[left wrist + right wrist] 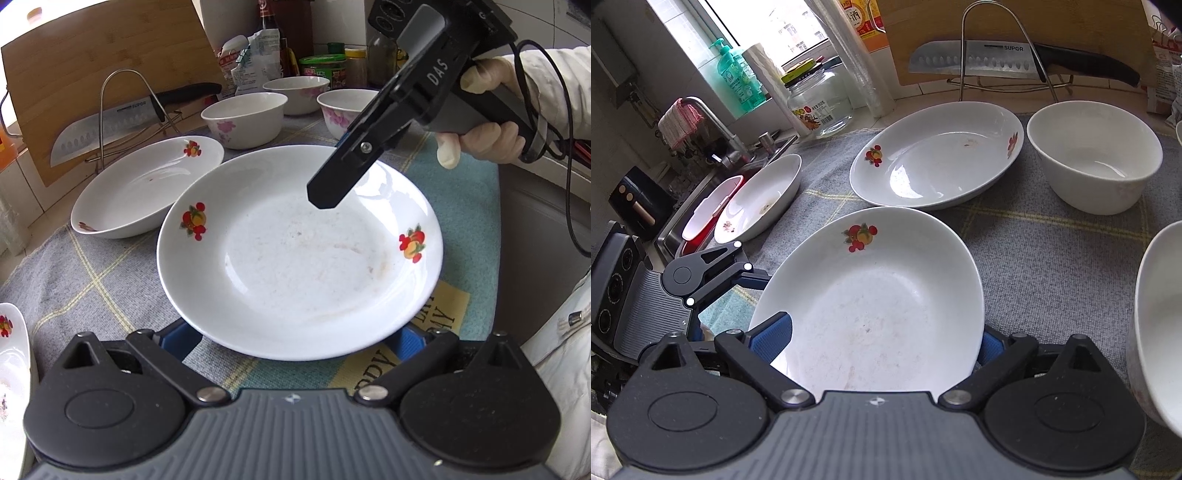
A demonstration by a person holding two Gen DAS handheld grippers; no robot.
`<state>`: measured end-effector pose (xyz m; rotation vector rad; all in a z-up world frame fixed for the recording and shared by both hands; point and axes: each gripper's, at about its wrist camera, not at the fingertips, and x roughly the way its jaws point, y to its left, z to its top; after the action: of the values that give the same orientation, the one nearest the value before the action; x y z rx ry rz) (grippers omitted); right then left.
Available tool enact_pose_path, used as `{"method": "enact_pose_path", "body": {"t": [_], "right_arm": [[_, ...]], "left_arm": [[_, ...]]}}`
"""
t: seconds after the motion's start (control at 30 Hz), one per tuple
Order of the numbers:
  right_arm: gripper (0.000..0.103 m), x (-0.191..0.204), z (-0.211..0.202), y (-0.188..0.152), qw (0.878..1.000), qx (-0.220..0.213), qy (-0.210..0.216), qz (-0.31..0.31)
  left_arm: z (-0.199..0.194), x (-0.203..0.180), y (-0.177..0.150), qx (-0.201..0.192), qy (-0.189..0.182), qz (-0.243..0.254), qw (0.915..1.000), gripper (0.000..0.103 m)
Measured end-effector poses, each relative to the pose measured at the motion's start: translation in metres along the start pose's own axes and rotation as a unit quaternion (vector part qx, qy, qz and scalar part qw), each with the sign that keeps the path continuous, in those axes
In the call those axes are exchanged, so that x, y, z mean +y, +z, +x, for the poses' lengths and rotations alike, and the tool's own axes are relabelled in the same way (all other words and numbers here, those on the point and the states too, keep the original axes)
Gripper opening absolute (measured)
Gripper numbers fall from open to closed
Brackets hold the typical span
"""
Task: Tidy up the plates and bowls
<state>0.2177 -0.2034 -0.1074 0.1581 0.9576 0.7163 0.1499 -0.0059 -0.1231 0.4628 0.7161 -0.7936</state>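
A white plate with fruit prints (299, 254) lies on the grey checked cloth (85, 280); it also shows in the right wrist view (871, 306). My left gripper (295, 341) is open, its blue pads on either side of the plate's near rim. My right gripper (882, 341) is open around the plate's opposite rim, one finger above the plate's inside; it also shows in the left wrist view (325, 197). A second fruit plate (147, 184) lies behind to the left, also in the right wrist view (938, 155). Three floral bowls (245, 116) stand behind.
A third plate (759, 195) sits at the sink edge, beside a red basin (709, 210). A knife on a wire rack (107, 125) leans on a wooden cutting board (110, 55). Jars and bottles (321, 66) stand at the back. A bowl (1160, 325) is close at the right.
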Motion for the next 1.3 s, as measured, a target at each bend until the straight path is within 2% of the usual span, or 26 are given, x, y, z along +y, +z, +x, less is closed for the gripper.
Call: {"method": "enact_pose_path", "body": {"t": [0.63, 1.3], "right_arm": [[0.101, 0.022, 0.008, 0.005, 1.0, 0.007, -0.003, -0.008], [0.101, 0.055, 0.02, 0.012, 1.0, 0.005, -0.021, -0.012]], "left_arm": [[-0.02, 0.01, -0.004, 0.011, -0.001, -0.01, 0.9999, 0.101], [-0.045, 0.034, -0.018, 0.002, -0.007, -0.007, 1.0, 0.101]]}}
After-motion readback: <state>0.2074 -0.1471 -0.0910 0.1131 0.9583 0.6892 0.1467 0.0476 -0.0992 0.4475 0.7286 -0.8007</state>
